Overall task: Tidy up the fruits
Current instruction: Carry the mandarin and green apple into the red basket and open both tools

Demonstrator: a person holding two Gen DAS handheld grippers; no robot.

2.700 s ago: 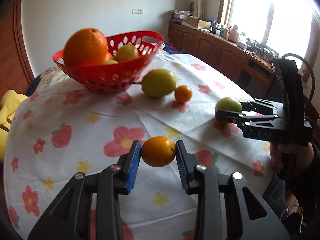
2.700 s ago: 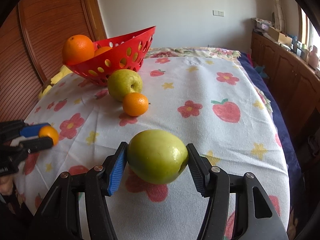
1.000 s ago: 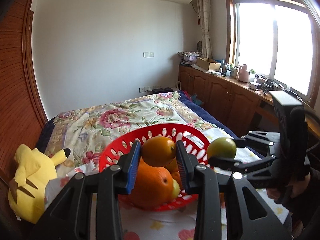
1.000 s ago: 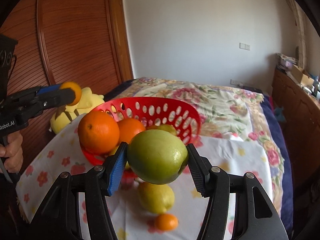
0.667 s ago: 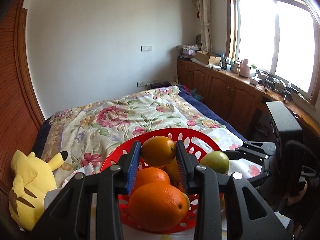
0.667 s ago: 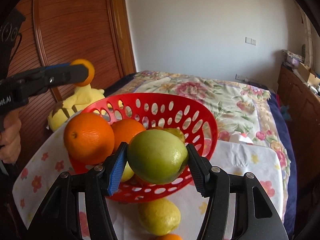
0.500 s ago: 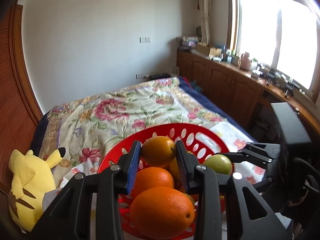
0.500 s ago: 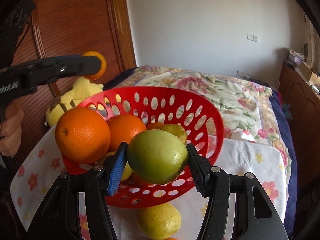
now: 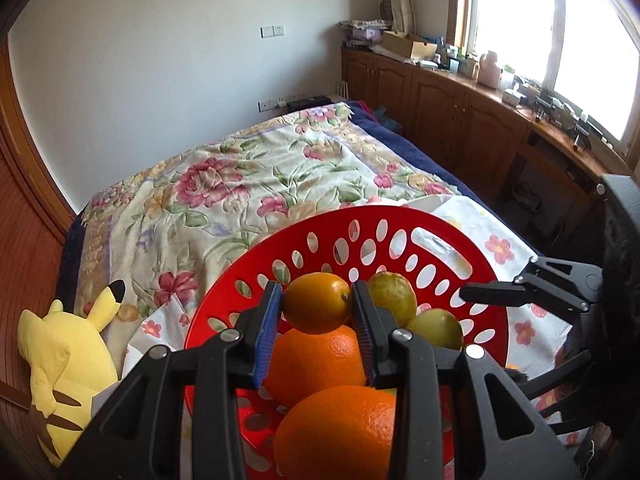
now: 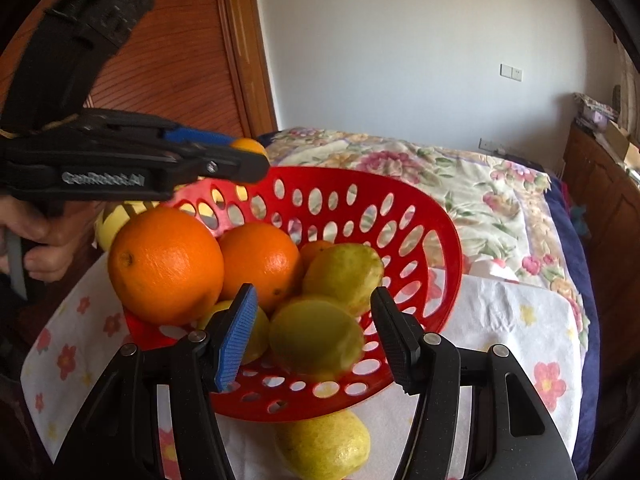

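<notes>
Red basket (image 10: 448, 240): already holding two big oranges, several green-yellow fruits, and the green fruit (image 10: 316, 336) lying between my right gripper (image 10: 314, 336)'s released jaws. My left gripper (image 9: 316, 312) is gripping a small orange (image 9: 316, 308) above the basket; one yellow-green fruit (image 10: 324, 444) is lying on the cloth, partly cut off. I am not seeing any fruit beyond it.
</notes>
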